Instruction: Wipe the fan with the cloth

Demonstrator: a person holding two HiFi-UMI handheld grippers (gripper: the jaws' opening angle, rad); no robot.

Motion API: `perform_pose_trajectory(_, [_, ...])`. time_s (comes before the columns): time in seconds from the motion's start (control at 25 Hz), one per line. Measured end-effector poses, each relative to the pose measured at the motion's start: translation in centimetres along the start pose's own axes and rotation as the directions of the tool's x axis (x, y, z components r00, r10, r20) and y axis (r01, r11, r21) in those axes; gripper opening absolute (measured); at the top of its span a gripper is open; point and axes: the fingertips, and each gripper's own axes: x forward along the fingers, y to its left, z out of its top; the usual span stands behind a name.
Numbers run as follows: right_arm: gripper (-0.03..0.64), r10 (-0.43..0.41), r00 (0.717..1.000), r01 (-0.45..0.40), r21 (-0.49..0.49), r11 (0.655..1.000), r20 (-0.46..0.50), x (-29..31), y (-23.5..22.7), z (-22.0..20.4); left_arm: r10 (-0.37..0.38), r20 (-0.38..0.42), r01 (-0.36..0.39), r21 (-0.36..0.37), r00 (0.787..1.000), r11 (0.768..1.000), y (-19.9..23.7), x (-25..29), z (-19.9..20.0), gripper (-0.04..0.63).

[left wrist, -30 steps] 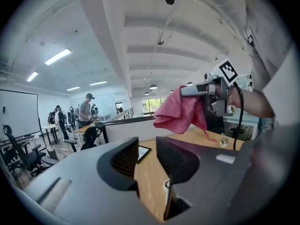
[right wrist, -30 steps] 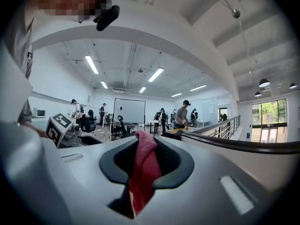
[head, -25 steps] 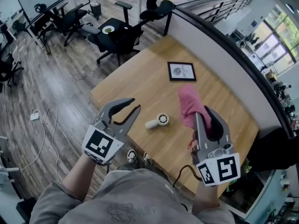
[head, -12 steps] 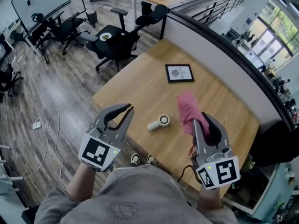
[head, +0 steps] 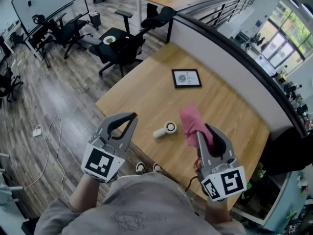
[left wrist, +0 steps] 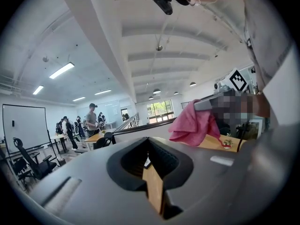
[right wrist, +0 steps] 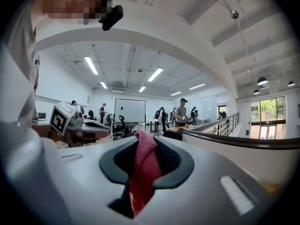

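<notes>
Wooden table, round white fan, pink cloth

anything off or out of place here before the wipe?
Nothing stands out. The fan lies flat on the table, with the framed picture flat beyond it. The right gripper is clamped on the pink cloth; the left gripper is shut and empty.

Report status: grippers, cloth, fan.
Left gripper shut, empty. Right gripper shut on pink cloth, held off the table. Fan lying on table between the grippers, untouched. Nothing blocking it.
</notes>
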Motion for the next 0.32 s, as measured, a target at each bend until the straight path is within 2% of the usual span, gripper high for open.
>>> perform_pose_trajectory(0.32, [0.071, 0.008, 1.000, -0.008, -0.003, 1.000, 0.004, 0.19, 0.72, -0.25, 0.005, -0.005, -0.005, -0.011, 1.000, 1.000, -0.07, -0.28, -0.79, 0.003])
